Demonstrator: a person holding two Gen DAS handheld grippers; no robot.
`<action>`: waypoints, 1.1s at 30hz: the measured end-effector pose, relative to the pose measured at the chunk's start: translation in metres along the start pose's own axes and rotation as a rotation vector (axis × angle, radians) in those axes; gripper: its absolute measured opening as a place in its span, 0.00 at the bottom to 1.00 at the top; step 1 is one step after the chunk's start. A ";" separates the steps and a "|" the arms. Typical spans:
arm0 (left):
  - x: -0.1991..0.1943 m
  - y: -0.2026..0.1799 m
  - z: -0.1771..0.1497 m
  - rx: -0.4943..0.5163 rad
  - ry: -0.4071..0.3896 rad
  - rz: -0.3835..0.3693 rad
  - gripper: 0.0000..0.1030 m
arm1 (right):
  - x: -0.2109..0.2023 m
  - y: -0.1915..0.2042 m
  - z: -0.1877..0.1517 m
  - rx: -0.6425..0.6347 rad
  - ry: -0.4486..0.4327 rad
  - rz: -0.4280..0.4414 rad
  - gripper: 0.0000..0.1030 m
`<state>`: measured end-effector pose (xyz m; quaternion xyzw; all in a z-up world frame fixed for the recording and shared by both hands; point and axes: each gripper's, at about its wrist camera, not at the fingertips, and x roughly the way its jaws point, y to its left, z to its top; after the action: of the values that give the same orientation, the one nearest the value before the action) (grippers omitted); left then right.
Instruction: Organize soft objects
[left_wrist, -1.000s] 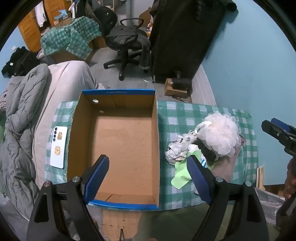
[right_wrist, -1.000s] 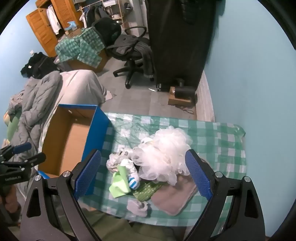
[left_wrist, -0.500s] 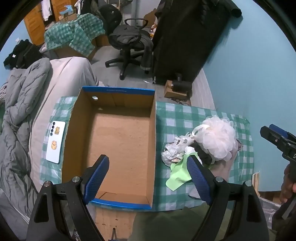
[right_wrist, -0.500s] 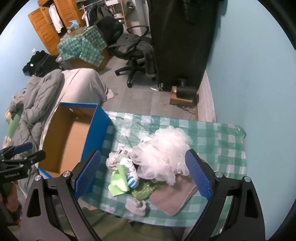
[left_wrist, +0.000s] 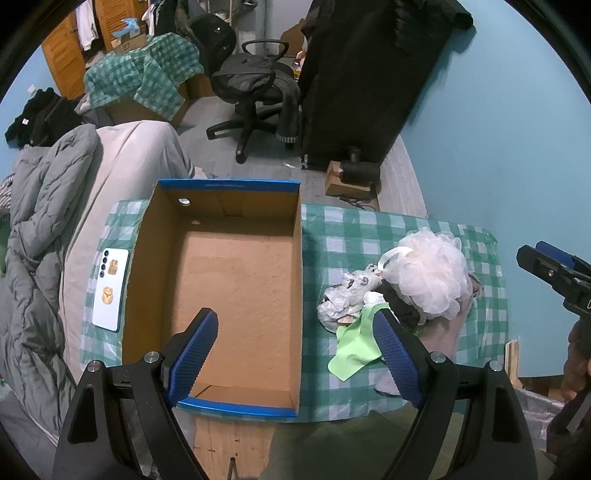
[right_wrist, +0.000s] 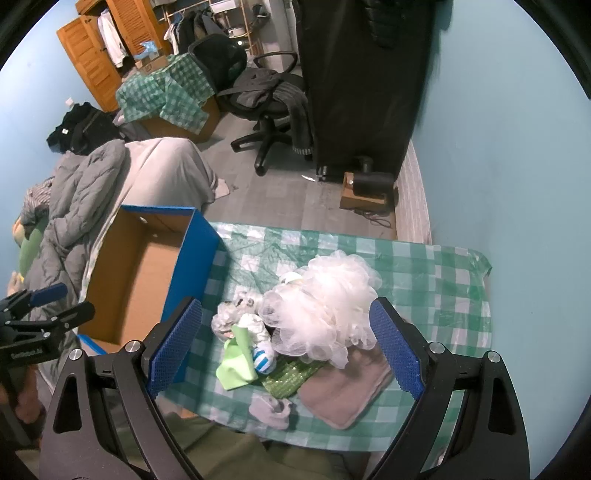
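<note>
An empty cardboard box (left_wrist: 236, 280) with blue rims stands on the left of a green checked table (left_wrist: 369, 229). To its right lies a pile of soft things: a white mesh pouf (right_wrist: 325, 310), a crumpled white bag (right_wrist: 231, 319), a light green cloth (right_wrist: 236, 363), a striped blue-white ball (right_wrist: 263, 360), a green sequinned piece (right_wrist: 291, 374), a tan cloth (right_wrist: 347, 387) and a small grey sock (right_wrist: 271, 408). My left gripper (left_wrist: 295, 354) hangs open high over the box's near end. Above the pile, my right gripper (right_wrist: 286, 350) is open and holds nothing.
A white phone (left_wrist: 110, 284) lies on the table left of the box. A bed with a grey quilt (left_wrist: 40, 229) runs along the left. Beyond the table are an office chair (left_wrist: 255, 96), a black cabinet (left_wrist: 369, 81) and a blue wall (right_wrist: 498, 147) on the right.
Both grippers have risen or drawn back a little, so the box and pile look slightly smaller. Jaws stayed wide and nothing on the table moved.
</note>
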<state>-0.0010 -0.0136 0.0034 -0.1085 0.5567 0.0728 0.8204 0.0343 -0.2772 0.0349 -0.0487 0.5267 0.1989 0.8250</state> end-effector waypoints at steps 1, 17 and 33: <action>0.001 -0.001 0.000 0.001 0.003 0.000 0.85 | 0.000 0.000 0.000 0.000 0.000 0.001 0.89; 0.000 -0.002 0.000 -0.001 0.009 -0.003 0.85 | -0.001 -0.003 -0.001 0.000 0.001 0.003 0.89; 0.000 -0.004 -0.003 0.000 0.008 -0.005 0.84 | -0.002 0.000 -0.002 -0.002 0.003 0.006 0.89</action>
<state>-0.0028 -0.0180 0.0030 -0.1102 0.5596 0.0702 0.8184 0.0319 -0.2787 0.0358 -0.0482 0.5280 0.2016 0.8236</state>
